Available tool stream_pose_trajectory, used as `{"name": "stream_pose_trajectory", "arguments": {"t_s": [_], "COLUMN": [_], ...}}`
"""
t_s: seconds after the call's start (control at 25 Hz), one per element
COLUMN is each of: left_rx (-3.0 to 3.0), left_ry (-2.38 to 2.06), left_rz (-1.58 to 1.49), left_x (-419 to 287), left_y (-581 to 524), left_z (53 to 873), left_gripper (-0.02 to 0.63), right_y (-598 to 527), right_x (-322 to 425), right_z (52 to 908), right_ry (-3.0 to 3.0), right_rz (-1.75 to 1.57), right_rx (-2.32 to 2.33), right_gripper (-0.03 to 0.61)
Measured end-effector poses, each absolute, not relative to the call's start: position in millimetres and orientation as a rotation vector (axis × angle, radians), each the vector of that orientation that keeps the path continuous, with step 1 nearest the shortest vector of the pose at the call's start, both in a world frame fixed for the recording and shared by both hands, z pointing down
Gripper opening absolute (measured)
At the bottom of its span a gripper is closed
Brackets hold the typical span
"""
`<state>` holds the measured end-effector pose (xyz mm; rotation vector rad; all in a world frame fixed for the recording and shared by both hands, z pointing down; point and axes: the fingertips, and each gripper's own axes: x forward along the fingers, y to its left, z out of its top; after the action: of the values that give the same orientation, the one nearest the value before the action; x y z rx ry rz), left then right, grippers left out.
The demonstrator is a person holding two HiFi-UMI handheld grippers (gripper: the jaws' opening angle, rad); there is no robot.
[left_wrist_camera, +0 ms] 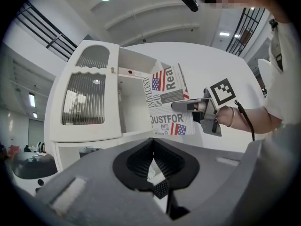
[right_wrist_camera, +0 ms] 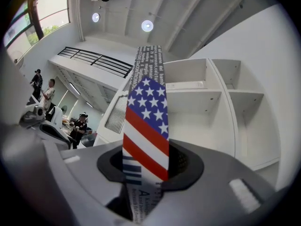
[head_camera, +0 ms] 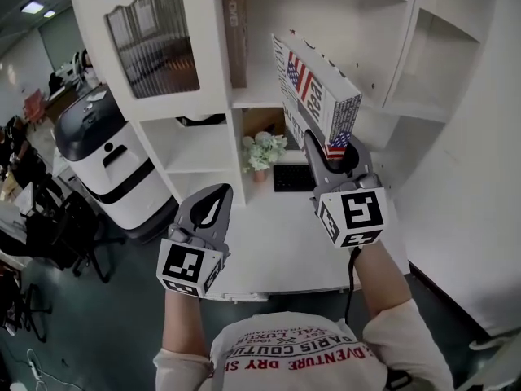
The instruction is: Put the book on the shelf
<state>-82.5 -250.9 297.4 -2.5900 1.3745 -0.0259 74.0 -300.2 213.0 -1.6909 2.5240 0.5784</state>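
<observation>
A thick white book point(head_camera: 316, 90) with a stars-and-stripes cover is tilted in front of the white shelf unit point(head_camera: 260, 98). It is level with the upper open compartment. My right gripper point(head_camera: 332, 148) is shut on the book's lower end. In the right gripper view the flag-printed spine point(right_wrist_camera: 146, 131) rises from between the jaws. The left gripper view shows the book point(left_wrist_camera: 167, 105) and the right gripper point(left_wrist_camera: 195, 106) beside the shelf unit point(left_wrist_camera: 134, 102). My left gripper point(head_camera: 209, 208) hangs lower left over the desk, jaw tips together, holding nothing.
A dark book point(head_camera: 236, 35) stands upright in the upper compartment. A small potted plant point(head_camera: 262, 151) and a keyboard point(head_camera: 291, 177) sit on the white desk point(head_camera: 277, 259) under the shelves. A white and black machine point(head_camera: 106, 149) stands at the left.
</observation>
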Motion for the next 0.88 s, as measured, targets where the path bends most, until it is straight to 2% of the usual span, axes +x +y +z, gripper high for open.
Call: {"name": "stream_pose_trajectory", "arguments": {"t_s": [0.56,0.88], "left_rx": [-2.622,-2.625], "left_ry": [1.251,1.229], "left_rz": [-0.005,0.021], "left_x": [-140.7,-150.5], "left_y": [-302.5,-324.7], "left_z": [295.8,294.0], "left_gripper": [0.005,0.005], "right_y": [-358.5,-409.4], "right_x": [25.2,11.5], "right_z": [150.0,154.3], "right_ry": [2.408,2.396], "right_rz": [0.689,0.674], "right_rx": [-1.861,-1.940], "right_gripper": [0.149,0.149]}}
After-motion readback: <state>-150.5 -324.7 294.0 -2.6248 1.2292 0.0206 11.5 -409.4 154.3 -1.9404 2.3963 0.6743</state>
